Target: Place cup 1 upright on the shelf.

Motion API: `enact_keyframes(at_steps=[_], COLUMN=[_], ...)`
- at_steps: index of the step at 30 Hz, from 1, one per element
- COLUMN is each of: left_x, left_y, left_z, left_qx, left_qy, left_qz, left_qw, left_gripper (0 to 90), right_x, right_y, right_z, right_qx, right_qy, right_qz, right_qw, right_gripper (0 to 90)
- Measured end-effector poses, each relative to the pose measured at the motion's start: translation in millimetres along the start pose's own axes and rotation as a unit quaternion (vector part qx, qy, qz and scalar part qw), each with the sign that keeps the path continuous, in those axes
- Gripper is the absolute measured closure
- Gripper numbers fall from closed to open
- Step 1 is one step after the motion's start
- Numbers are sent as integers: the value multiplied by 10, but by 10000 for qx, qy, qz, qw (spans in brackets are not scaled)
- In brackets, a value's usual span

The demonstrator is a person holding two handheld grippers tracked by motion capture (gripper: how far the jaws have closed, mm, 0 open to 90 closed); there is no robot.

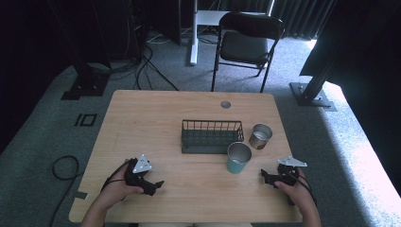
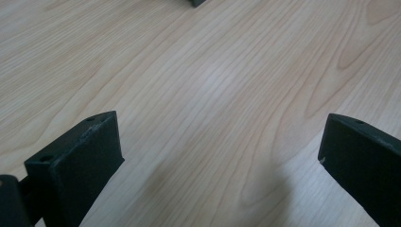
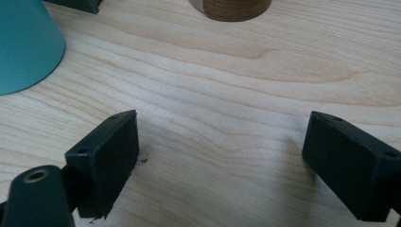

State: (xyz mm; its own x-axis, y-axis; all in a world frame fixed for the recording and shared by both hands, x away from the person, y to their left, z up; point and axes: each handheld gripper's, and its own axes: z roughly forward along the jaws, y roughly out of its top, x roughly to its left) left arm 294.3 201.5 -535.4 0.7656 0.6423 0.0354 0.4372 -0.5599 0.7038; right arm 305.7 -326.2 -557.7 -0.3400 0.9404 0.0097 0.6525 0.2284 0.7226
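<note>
- Near the middle of the wooden table [image 1: 142, 123] stands a dark wire basket [image 1: 212, 136], its long side running left to right.
- Just right of the basket's right end stands a metal tin [image 1: 260, 136], upright with its mouth open upward; the right gripper view shows its brown base at the far edge.
- Just near of the basket's right corner stands a teal cup [image 1: 238, 158], upright and open at the top, close to the tin but apart from it; in the right gripper view its teal wall fills the far left corner.
- At the near left of the table the left gripper [image 1: 150, 182] rests low over the wood in the person's left hand [image 1: 118, 187], a grey three-cornered plate on top; its fingers [image 2: 80, 161] are spread wide with bare wood between them.
- At the near right the right gripper [image 1: 268, 176] is held by the right hand [image 1: 295, 189], just right of and nearer than the teal cup; its fingers [image 3: 106, 156] are likewise released, wide apart over bare table.
- On the far side of the table top a small round grommet [image 1: 225, 104] is set in the wood.
- Beyond the table, on grey carpet [image 1: 47, 123], stands a black folding chair [image 1: 246, 40], with cables [image 1: 142, 66] lying to the far left.
</note>
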Motion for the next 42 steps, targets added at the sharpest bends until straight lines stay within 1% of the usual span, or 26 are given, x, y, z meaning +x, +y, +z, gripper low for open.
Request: enact_keyframes(at_steps=[1, 5, 10, 13, 19, 25, 28, 29, 31, 34, 37, 42], left_x=[-21, -45, -88, -106, -168, -223, -242, -266, -275, -288, -321, -359], left_y=[30, 76, 140, 183, 288, 416, 454, 501, 518, 550, 622, 691], left_z=[24, 57, 112, 139, 188, 222, 232, 251, 258, 271, 305, 338], left_qx=[-16, -14, -5, -40, -79, -206, -222, -259, -288, -326, -423, -469], left_qy=[-45, -115, -180, -210, -294, -383, -411, -445, -466, -489, -533, -602], left_qz=[13, 38, 93, 126, 241, 315, 358, 383, 362, 394, 410, 464], left_qw=[10000, 9999, 9998, 9997, 9992, 9986, 9983, 9979, 9978, 9975, 9968, 9960], left_gripper=[9, 9, 9, 9, 9, 9, 9, 9, 9, 9, 9, 9], right_x=[0, 0, 0, 0, 0, 0, 0, 0, 0, 0, 1, 1], right_y=[0, 0, 0, 0, 0, 0, 0, 0, 0, 0, 0, 0], right_z=[0, 0, 0, 0, 0, 0, -1, 0, -1, 0, -1, 0], right_qx=[1, 3, 0, -1, 0, 1, 1, 1, 1, 1, 1, -3], right_qy=[0, -1, -1, -1, -1, 1, 1, 0, 1, 1, -1, 6], right_qz=[0, -3, 1, -1, 0, 1, 2, -1, 0, 0, 0, -4], right_qw=[10000, 10000, 10000, 10000, 10000, 10000, 10000, 10000, 10000, 10000, 10000, 10000], right_gripper=[112, 112, 112, 112, 112, 112, 112, 112, 113, 112, 113, 114])
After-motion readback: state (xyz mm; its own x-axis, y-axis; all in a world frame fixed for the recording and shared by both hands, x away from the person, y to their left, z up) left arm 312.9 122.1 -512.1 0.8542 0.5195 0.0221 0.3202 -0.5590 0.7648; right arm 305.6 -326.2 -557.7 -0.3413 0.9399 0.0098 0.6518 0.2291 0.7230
